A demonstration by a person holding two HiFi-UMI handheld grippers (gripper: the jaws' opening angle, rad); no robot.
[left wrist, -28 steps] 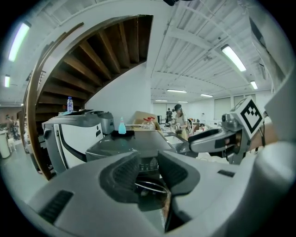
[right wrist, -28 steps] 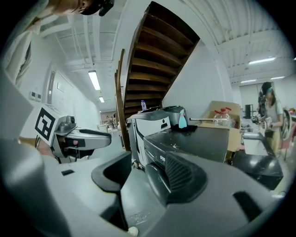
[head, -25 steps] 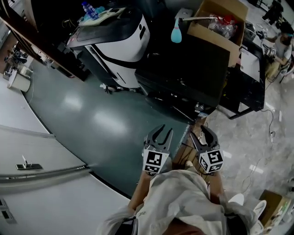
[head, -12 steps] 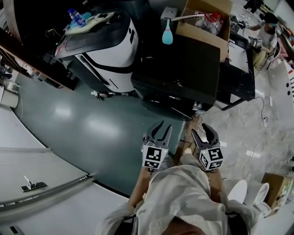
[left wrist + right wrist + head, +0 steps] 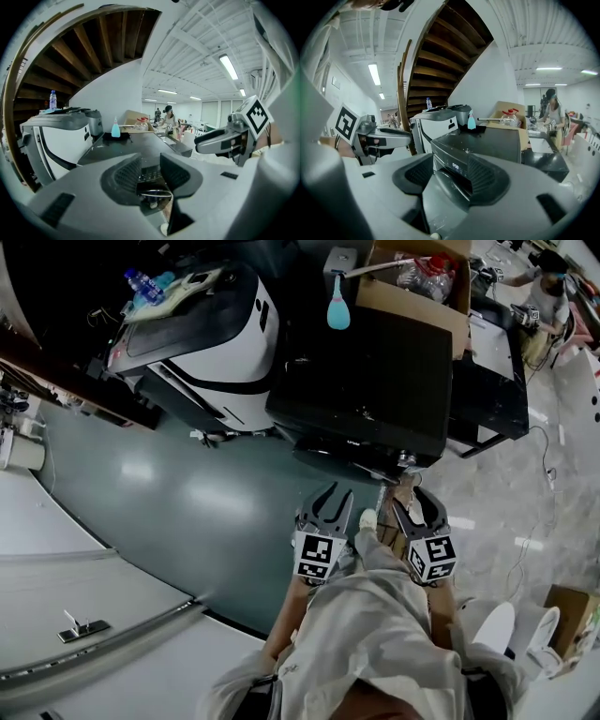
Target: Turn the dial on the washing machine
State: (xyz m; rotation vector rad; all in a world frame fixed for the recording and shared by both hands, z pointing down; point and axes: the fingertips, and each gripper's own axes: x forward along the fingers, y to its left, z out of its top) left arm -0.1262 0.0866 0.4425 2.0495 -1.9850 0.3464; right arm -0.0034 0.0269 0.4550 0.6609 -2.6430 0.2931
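While held side by side just ahead of person's (image 5: pixel 375 634) torso, shows left tool (image 5: pixel 150 171) w/ jaws drawn together, nothing btwn, and right tool (image 5: pixel 450 174) likewise closed on nothing. Points both at black washing machine (image 5: pixel 361 381), near but not touching, at edge of dark green floor (image 5: pixel 206 493). Faces lit display (image 5: pixel 456 166) and round door (image 5: pixel 440 187) on machine's front in right gripper view. Can't make out dial at this size. Finds teal bottle (image 5: pixel 337 304) on machine's top at back edge, cardboard box (image 5: pixel 412 306) w/ plastic bottles just beside. Sees white-and-black appliance (image 5: pixel 216 343) left of machine, water bottle (image 5: pixel 141 284) on top. Catches wooden stair underside (image 5: pixel 450 47) overhead, another person (image 5: pixel 544 282) well behind.
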